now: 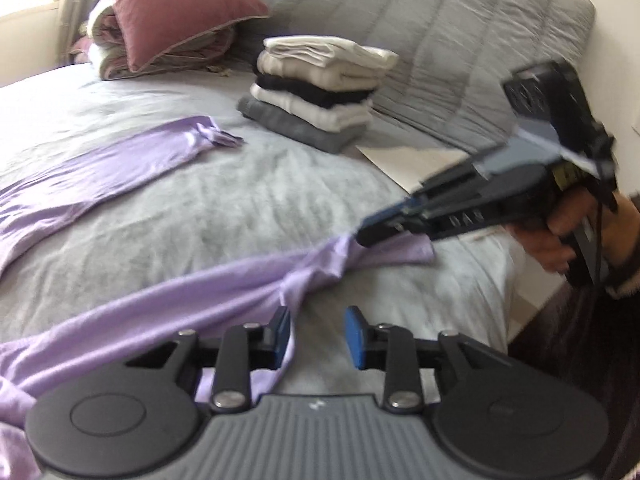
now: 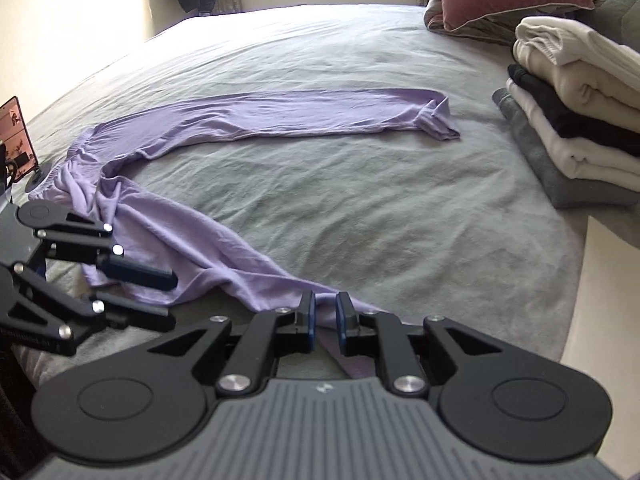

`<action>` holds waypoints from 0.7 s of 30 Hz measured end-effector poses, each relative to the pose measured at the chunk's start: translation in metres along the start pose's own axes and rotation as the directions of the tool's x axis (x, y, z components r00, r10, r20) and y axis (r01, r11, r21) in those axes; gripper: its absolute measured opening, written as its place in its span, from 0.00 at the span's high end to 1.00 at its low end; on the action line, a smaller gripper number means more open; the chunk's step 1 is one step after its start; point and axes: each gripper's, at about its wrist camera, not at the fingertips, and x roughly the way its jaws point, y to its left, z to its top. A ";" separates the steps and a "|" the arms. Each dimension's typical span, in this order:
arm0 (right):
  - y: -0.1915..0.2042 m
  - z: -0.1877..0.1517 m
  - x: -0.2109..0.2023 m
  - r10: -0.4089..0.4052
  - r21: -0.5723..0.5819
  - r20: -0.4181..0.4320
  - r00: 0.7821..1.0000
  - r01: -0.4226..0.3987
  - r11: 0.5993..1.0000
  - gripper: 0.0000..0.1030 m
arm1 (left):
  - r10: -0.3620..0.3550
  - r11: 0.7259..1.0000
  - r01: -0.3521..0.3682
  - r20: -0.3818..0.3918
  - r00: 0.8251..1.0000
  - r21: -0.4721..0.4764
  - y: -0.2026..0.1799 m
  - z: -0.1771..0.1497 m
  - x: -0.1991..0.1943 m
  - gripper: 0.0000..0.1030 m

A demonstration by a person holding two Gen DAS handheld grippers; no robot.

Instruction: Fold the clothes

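Note:
A lilac garment with two long limbs lies spread on the grey bed sheet. One limb stretches toward the folded pile, and the other runs to my right gripper. Its jaws stand a little apart with the limb's end in the gap, and the pads do not press it. In the left wrist view the right gripper touches the bunched hem of the garment. My left gripper is open, with cloth against its left finger only. It also shows in the right wrist view as the left gripper, over the garment's edge.
A stack of folded clothes sits by a grey quilt and a pink pillow. A white sheet of paper lies near the bed's edge. A phone on a stand is at the left. A hand holds the right gripper.

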 end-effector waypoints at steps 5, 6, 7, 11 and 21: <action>-0.010 -0.002 0.001 -0.060 -0.002 -0.005 0.998 0.060 0.998 0.57 | 0.028 0.999 -0.028 -0.012 1.000 -0.029 0.006 0.004 0.013 0.68; -0.013 -0.003 0.001 -0.076 -0.001 -0.007 0.997 0.076 0.997 0.57 | 0.036 0.999 -0.036 -0.018 0.999 -0.030 0.007 0.004 0.015 0.70; -0.017 -0.003 0.001 -0.083 0.006 -0.007 0.997 0.083 0.997 0.57 | 0.043 0.999 -0.043 -0.022 0.999 -0.028 0.007 0.003 0.017 0.73; -0.035 -0.002 -0.003 -0.076 0.051 -0.011 0.997 0.076 0.996 0.57 | 0.052 0.999 -0.052 -0.002 0.999 0.014 0.002 0.001 0.016 0.98; -0.072 -0.011 -0.017 -0.078 0.116 -0.030 0.997 0.081 0.990 0.57 | -0.050 0.988 0.049 0.004 0.999 0.147 -0.012 -0.005 -0.011 0.99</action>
